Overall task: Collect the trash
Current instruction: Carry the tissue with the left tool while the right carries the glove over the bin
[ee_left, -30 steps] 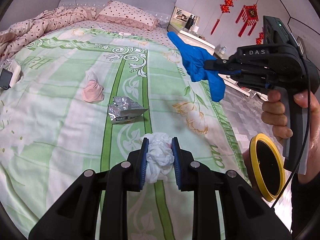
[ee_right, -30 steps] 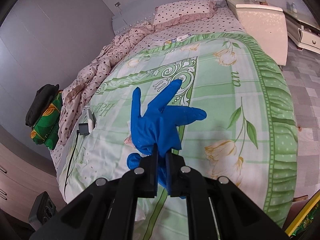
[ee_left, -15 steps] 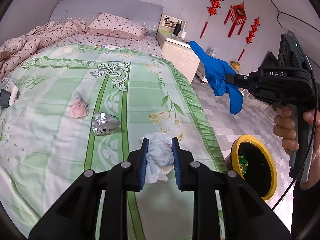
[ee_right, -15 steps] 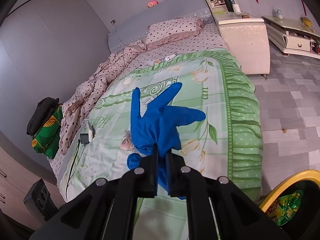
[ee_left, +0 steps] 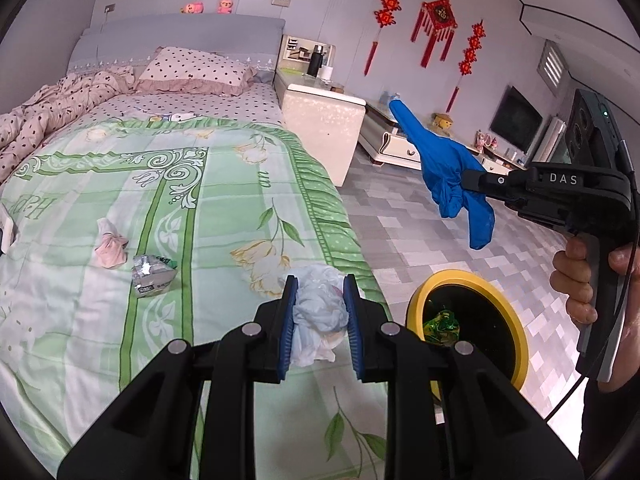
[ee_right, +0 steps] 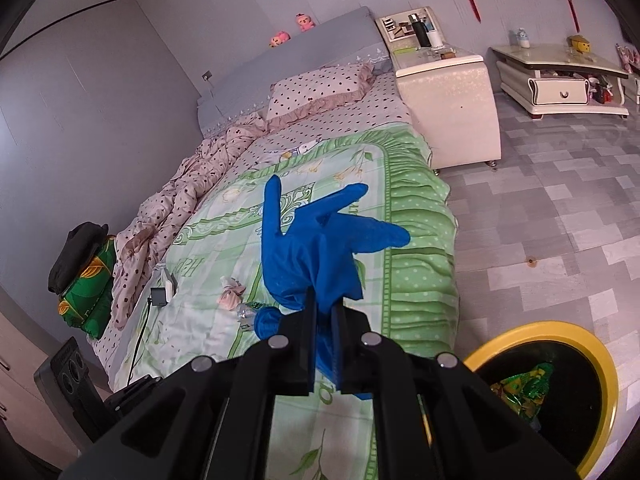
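White tissue wad (ee_left: 320,300) clamped in left gripper (ee_left: 319,322) over bed's foot-side edge; blue glove (ee_right: 316,252) pinched in right gripper (ee_right: 323,344). Bin (ee_left: 516,320) on floor beside bed. Risk: glove draped on rim if released off-centre.

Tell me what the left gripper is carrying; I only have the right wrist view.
Observer: The left gripper is clamped on a crumpled white wad.
Operator: Say whether it is over the bin.
Observer: Not yet. In the left wrist view the wad shows against the edge of the bed, and the yellow-rimmed bin is off to its right.
Operator: Check what the blue glove hides on the bed.
Observer: A crumpled silver wrapper lies beside the pink wad, on its right in the left wrist view.
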Tool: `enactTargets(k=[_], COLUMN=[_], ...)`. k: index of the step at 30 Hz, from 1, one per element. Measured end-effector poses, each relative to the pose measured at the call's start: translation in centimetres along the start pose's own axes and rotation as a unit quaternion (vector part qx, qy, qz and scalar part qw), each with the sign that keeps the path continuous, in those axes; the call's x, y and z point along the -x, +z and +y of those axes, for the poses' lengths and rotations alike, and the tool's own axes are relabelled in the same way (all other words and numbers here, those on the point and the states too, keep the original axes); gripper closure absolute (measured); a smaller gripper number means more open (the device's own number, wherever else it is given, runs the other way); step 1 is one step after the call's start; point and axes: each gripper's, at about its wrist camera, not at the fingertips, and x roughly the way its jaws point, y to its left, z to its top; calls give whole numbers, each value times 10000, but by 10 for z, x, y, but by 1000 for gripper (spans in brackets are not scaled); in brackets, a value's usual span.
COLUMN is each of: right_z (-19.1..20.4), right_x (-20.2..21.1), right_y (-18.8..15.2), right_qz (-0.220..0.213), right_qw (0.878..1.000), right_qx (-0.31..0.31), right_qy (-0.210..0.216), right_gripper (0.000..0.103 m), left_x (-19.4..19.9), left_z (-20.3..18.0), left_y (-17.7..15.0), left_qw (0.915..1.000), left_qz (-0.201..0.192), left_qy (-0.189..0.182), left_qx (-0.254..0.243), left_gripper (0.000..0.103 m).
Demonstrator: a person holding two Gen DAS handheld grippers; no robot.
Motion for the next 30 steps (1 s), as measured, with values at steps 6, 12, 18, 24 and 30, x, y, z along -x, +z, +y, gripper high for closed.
enactTargets(k=[6,12,18,24,30], right_z=[-28,-61,-94,-121,-143], right_x=[34,64,79,86,84], right_y=[-5,-14,-25,-39,-49], right_qz=[-183,-321,-381,-351,-288], right_qw=[9996,9985,9970,9955,9941], right_qx=[-132,-310,-518,-641,-783], right_qy=[-173,-317,-434,-602,-687], right_gripper=[98,98,98,98,98], left_x=[-8,-20,-36,-59,-83], left_z=[-40,-73,-106,-134,-154], left_y=[6,10,8,0,-10], left_qw=[9996,9989,9976,9958,9940], left_qz=[28,118,250,410,597], left_qy=[-166,-325,-423,-477,-487], left_qx=[-211,-321,-496,-663,-780], left_gripper=[81,81,81,81,81])
